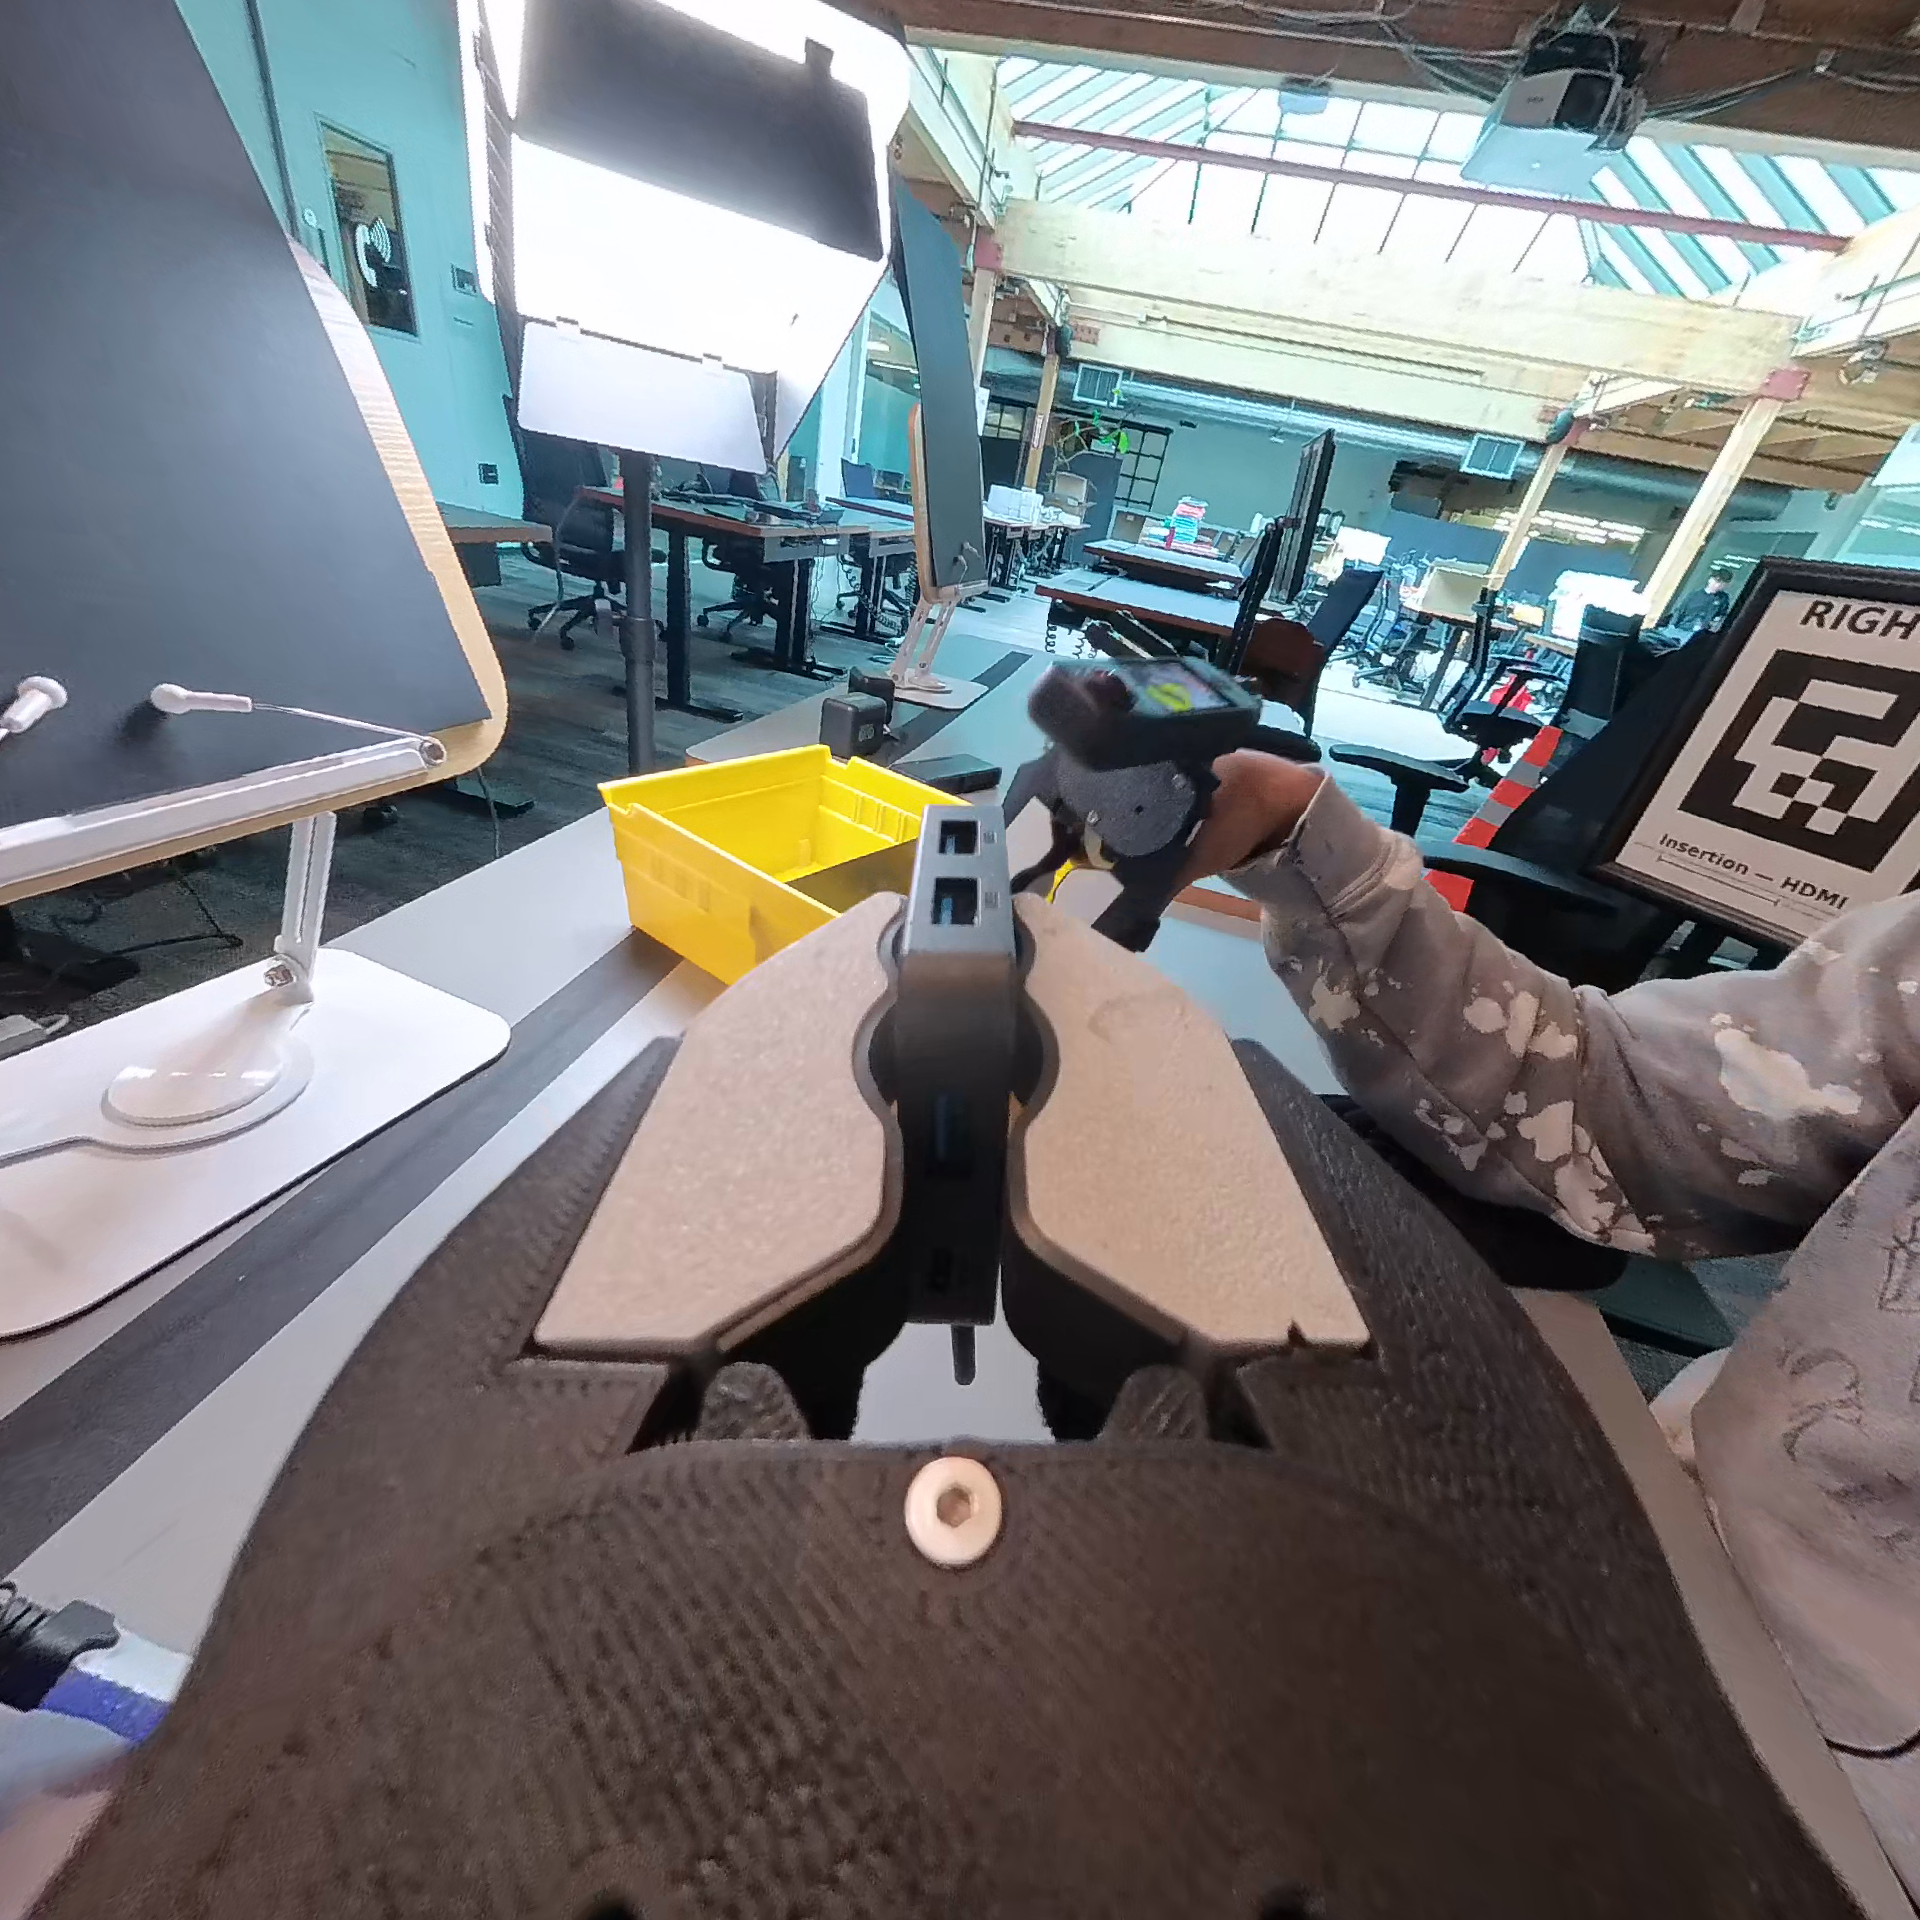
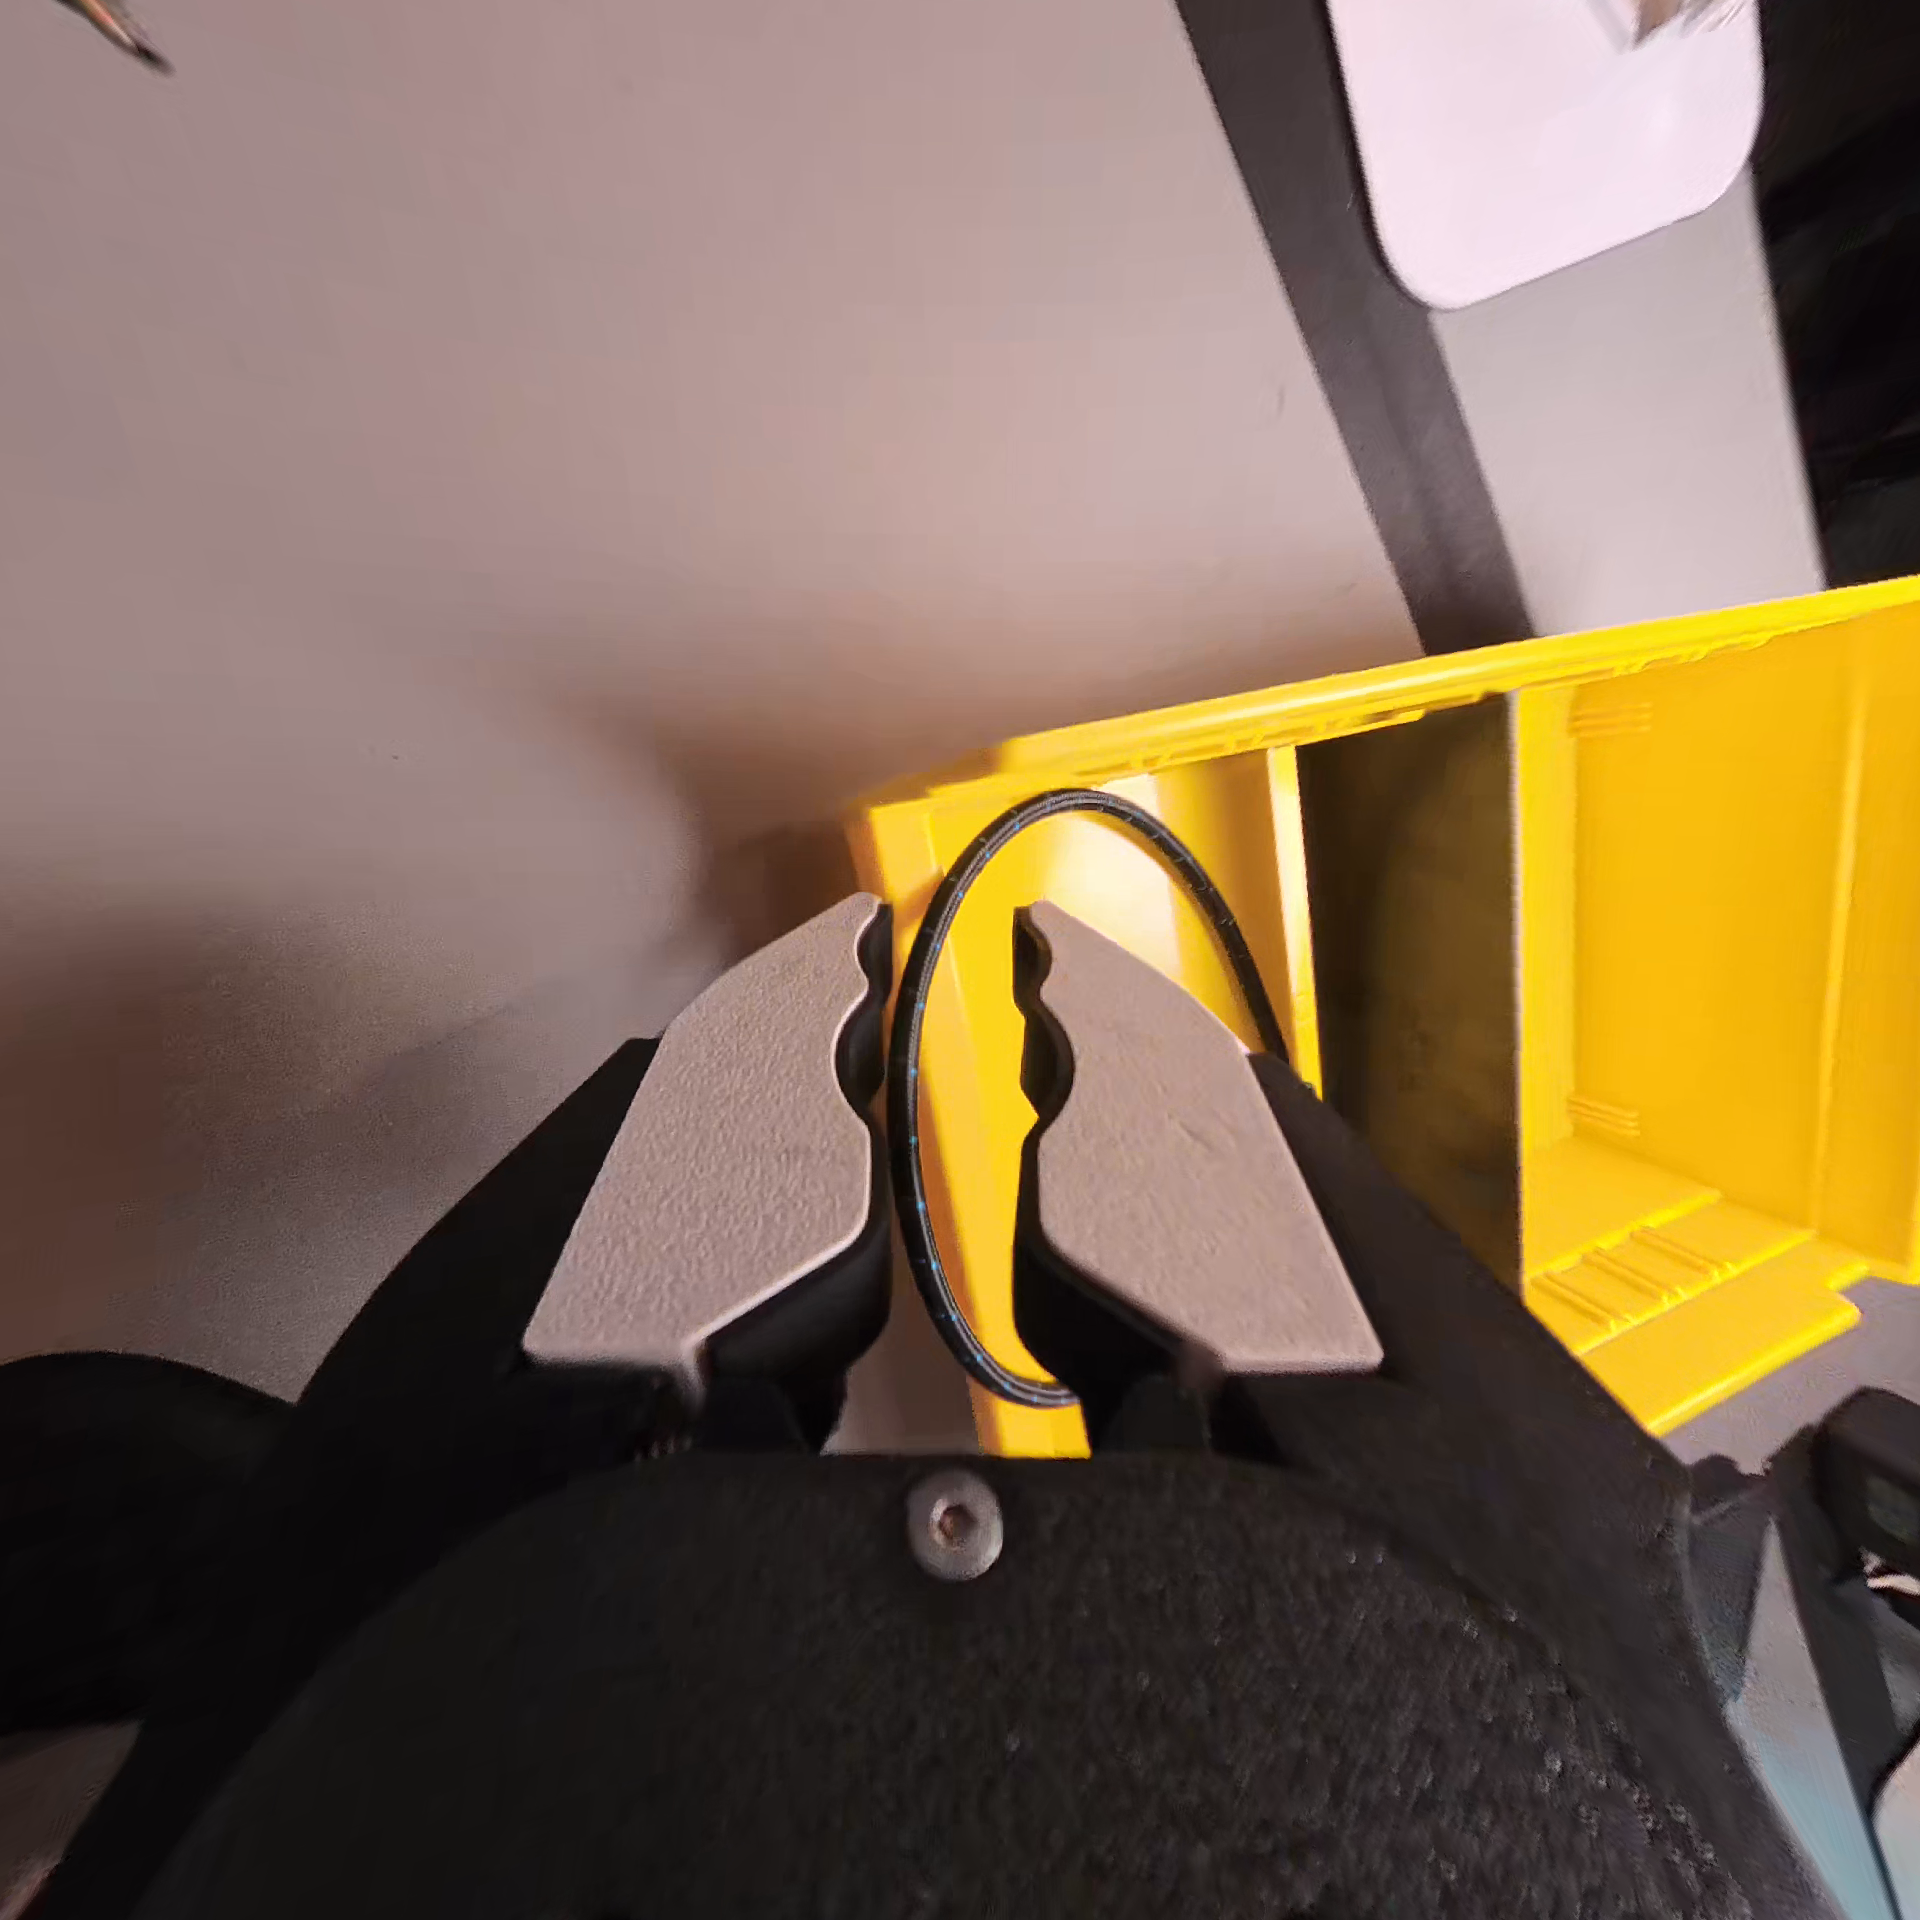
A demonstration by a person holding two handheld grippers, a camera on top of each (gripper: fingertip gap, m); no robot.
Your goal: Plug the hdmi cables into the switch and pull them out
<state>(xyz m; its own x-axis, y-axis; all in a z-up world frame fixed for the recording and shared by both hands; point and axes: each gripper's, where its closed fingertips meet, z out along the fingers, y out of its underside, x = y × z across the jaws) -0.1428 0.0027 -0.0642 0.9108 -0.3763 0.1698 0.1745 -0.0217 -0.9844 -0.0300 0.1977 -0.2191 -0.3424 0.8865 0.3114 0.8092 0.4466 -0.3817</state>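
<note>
L wrist cam only: left gripper (image 1: 954, 935) clamping grey switch (image 1: 956, 971) edge-on above table (image 1: 499, 935), ports facing up. R cam only: right gripper (image 2: 954, 925) hanging narrowly apart, black cable (image 2: 902, 1081) looping between fingers, over yellow bin (image 2: 1662, 935).

We look down along the right gripper (image 2: 951, 914), whose two grey fingers (image 2: 727, 1143) stand a little apart. A thin black cable (image 2: 902, 1081) with blue flecks loops up between them, lying close against the left finger and arching over the right one, so neither finger clearly presses on it. Just behind the fingertips sits a yellow bin (image 2: 1714, 935), its near corner touching the loop's outline. A dark divider (image 2: 1403, 987) splits the bin into compartments. The bin rests on a grey table (image 2: 520, 416). Beyond the bin, a dark strip (image 2: 1351, 312) crosses the table beside a white plate-like base (image 2: 1538, 135).
</note>
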